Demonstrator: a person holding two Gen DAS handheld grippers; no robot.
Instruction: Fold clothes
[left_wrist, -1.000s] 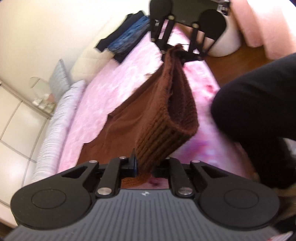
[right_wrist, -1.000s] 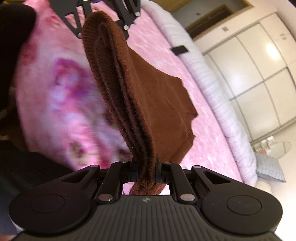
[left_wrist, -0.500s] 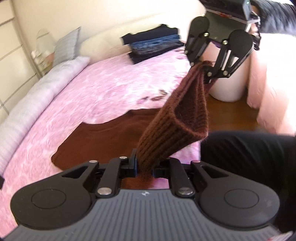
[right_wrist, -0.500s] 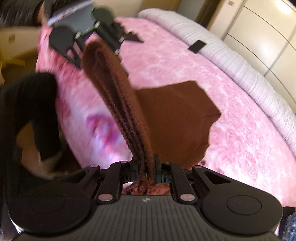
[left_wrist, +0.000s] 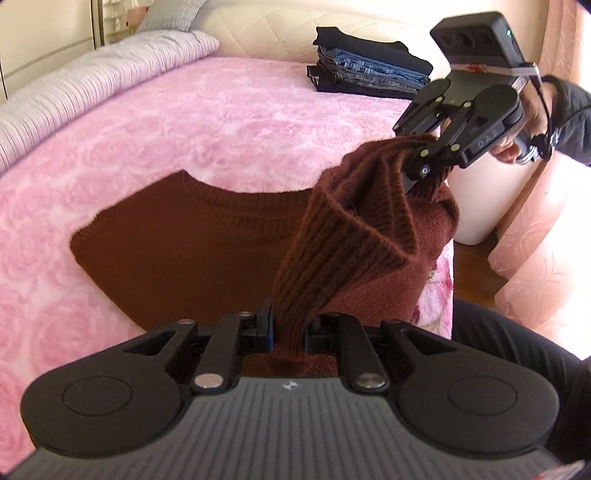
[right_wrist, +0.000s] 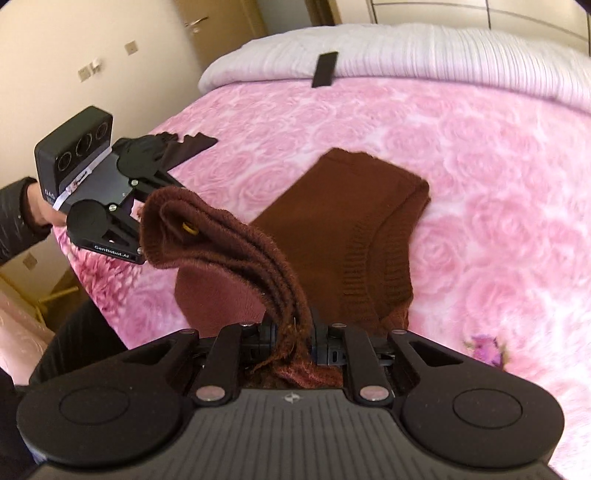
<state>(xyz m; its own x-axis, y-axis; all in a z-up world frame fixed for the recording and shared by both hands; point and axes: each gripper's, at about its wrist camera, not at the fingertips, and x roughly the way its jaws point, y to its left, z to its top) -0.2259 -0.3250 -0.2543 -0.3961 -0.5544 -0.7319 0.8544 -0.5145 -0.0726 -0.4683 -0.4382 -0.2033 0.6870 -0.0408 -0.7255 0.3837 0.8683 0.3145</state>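
A brown knitted sweater (left_wrist: 192, 251) lies on the pink bedspread (left_wrist: 184, 122), its collar toward the far side. Its ribbed hem (left_wrist: 343, 240) is lifted off the bed and stretched between both grippers, bunched in several layers. My left gripper (left_wrist: 288, 332) is shut on one end of the hem. At the other end, my right gripper (left_wrist: 424, 173) has the fabric between its pads while its jaws are opening. In the right wrist view, the sweater (right_wrist: 351, 221) runs from the right gripper (right_wrist: 293, 332) up to the left gripper (right_wrist: 138, 236), whose fingertips are hidden by the fabric.
A stack of folded dark clothes and jeans (left_wrist: 369, 70) sits at the bed's head. A white striped duvet (left_wrist: 92, 81) lines the far side, with a black flat item (right_wrist: 325, 68) on it. A dark garment (right_wrist: 184, 146) lies near the foot. A white bin (left_wrist: 476, 206) stands beside the bed. The person's black-clad leg (left_wrist: 517, 350) is near.
Both grippers have rolled toward level and swung over the bed, carrying the hem with them. The hem now hangs looser and more bunched between them.
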